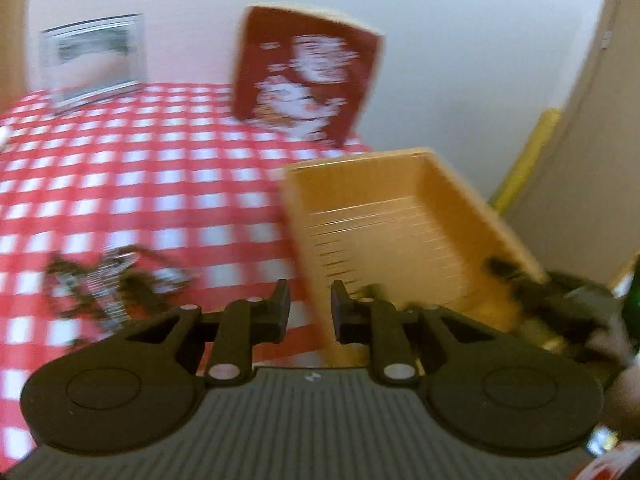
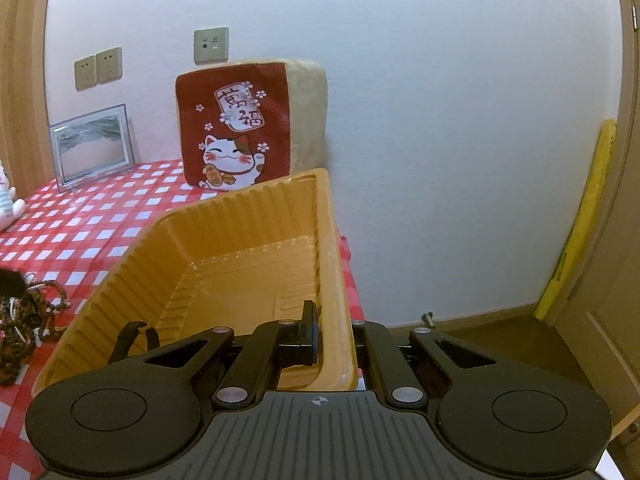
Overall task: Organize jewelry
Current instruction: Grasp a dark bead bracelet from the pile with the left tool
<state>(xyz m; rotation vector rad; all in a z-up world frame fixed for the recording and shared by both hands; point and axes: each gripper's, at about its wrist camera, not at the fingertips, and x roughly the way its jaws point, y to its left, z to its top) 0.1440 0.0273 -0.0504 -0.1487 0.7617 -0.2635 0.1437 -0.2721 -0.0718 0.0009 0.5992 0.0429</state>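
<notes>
1. Your left wrist view is smeared throughout by motion blur: the red cushion [image 1: 306,72], the orange tray [image 1: 400,232] and the beads [image 1: 116,276] all show doubled, streaked edges.
2. Only the left gripper [image 1: 310,306] stays crisp in that view.
3. Your right wrist view is sharp; the lettering on the cushion [image 2: 236,128] reads clearly, and the tray's [image 2: 224,240] ribs are distinct.
4. Light is soft, even and fairly bright in both views, with no harsh shadows.
5. The white wall [image 2: 440,120] looks slightly washed out.
6. Fisheye distortion bends the door frame [image 2: 624,160] and darkens the top corners.
</notes>
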